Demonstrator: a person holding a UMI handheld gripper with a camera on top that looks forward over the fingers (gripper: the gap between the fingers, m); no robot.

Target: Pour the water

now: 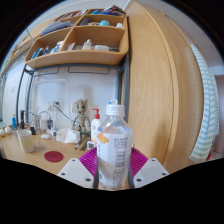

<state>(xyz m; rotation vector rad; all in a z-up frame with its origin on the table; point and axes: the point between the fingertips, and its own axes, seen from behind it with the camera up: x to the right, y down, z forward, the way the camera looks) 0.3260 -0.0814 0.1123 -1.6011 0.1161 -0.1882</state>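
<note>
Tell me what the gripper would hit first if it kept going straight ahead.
The gripper has the bottle between its fingers, so that comes first. Beyond it, probably the wooden cabinet side, though depth is hard to judge.

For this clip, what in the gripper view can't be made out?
- Water bottle: its base is hidden behind the gripper fingers; whether both pads press it is unclear.
- Water level: not readable through the clear plastic.
- Shelf contents: too small to name.
- Desk items beside the red coaster: small and blurred.
- No receiving cup identifiable.
</note>
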